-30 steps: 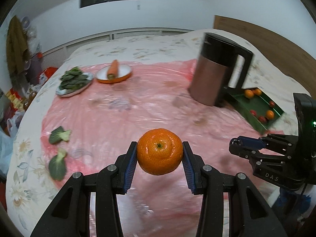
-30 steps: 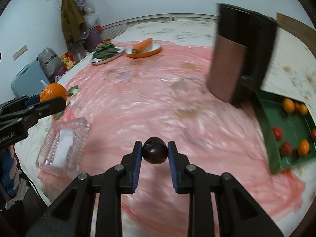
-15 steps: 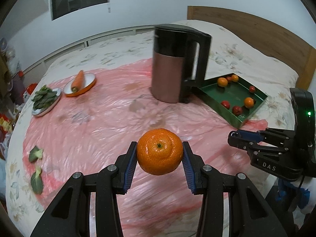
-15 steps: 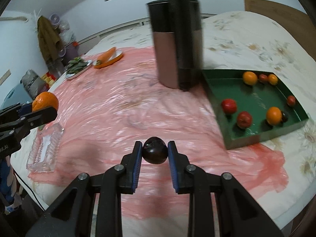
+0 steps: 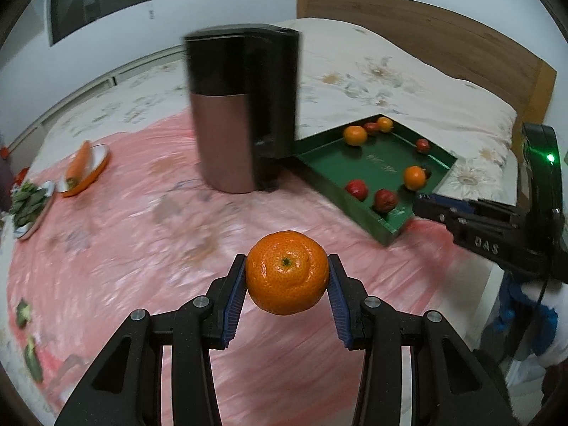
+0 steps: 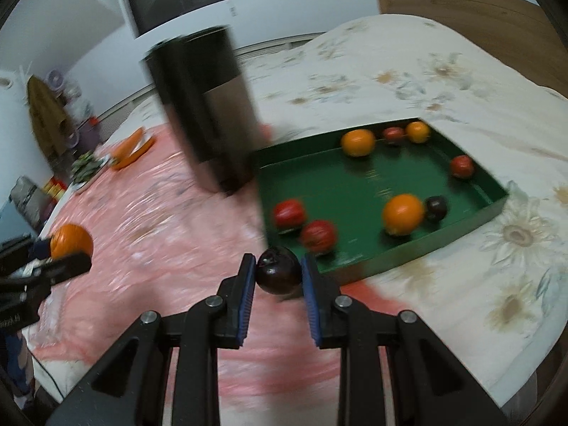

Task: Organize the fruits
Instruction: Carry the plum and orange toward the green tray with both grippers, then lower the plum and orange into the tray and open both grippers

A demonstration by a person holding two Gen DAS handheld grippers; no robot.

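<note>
Left gripper (image 5: 287, 282) clenched on mandarin (image 5: 287, 272); right gripper (image 6: 278, 278) clenched on dark plum (image 6: 278, 270). Over last second green tray (image 6: 408, 259) swung from far right to just ahead of right jaws; kettle (image 5: 241, 106) now ahead-left. Likely drop-off approach; plum goes first.

ahead of me the kettle (image 5: 241, 113) stands on the plastic sheet (image 5: 142, 234), the tray (image 5: 358, 209) of fruit just right of it, the carrot plate (image 5: 85, 170) far left.
</note>
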